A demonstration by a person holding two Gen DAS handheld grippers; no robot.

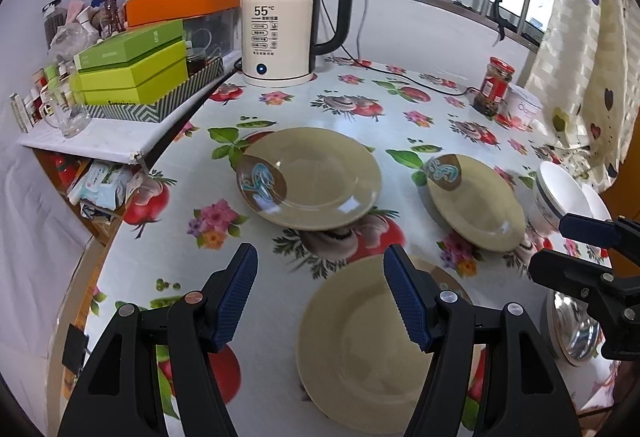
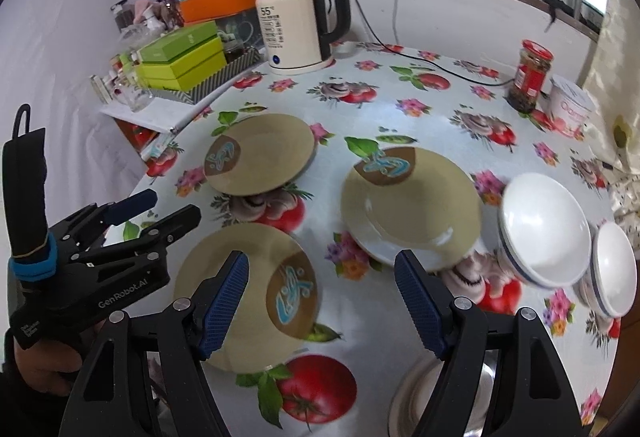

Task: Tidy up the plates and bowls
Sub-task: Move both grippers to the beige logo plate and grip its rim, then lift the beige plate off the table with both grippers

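blue-padded jaws of the left gripper [image 1: 320, 297] stand wide apart with nothing between them, hovering over the near edge of the surface [image 1: 280, 109], a floral oilcloth with tomatoes and flowers. just under its right finger lies the nearest tan plate [image 1: 360, 353]. the right gripper [image 2: 320, 301] is likewise spread open and empty, above that same plate [image 2: 244, 297], whose brown patch with a blue motif faces the middle of the surface.

two more tan plates lie farther in: the far plate [image 1: 312, 177] toward the kettle, and the right-hand plate [image 2: 412, 205], which rests on a white plate [image 2: 376, 251] showing beneath its near rim. the three tan ones are apart from each other. right of them stand two white bowls, the larger bowl [image 2: 540, 225] just beside the smaller bowl [image 2: 614, 269]. a metal bowl [image 2: 424, 397] sits at the near edge, partly hidden by the right gripper.

at the back stand a cream kettle [image 1: 280, 37], a red-lidded jar [image 1: 494, 87] and a white tub [image 2: 570, 105].
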